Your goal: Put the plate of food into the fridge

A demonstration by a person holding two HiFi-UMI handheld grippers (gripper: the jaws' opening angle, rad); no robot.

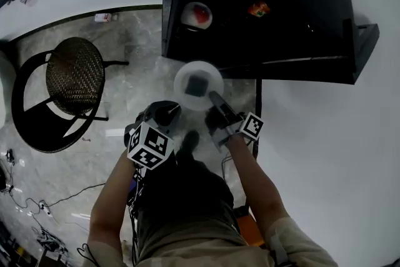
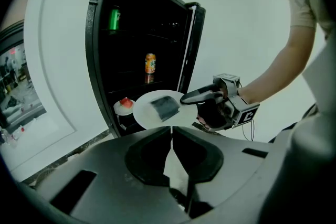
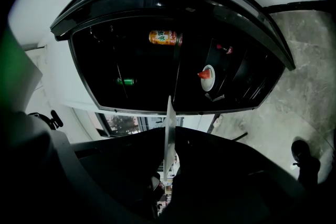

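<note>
A white plate [image 1: 199, 85] with a dark block of food [image 1: 197, 85] on it hangs just in front of the open black fridge [image 1: 250, 53]. My right gripper [image 1: 215, 100] is shut on the plate's near rim. In the left gripper view the same plate [image 2: 152, 115] and its food [image 2: 167, 107] show level, with the right gripper [image 2: 195, 96] pinching the rim. The right gripper view shows the plate [image 3: 169, 113] edge-on between the jaws of the right gripper [image 3: 169, 132]. My left gripper [image 1: 167, 112] sits beside the plate, shut and empty, its pads together in its own view [image 2: 171, 131].
Inside the fridge are a small plate of red food [image 1: 197, 14], an orange can [image 2: 150, 63] and a green can [image 2: 114, 18]. The fridge door [image 1: 364, 40] stands open at the right. A wicker chair [image 1: 75, 75] is on the marble floor at the left; cables [image 1: 44, 206] lie nearby.
</note>
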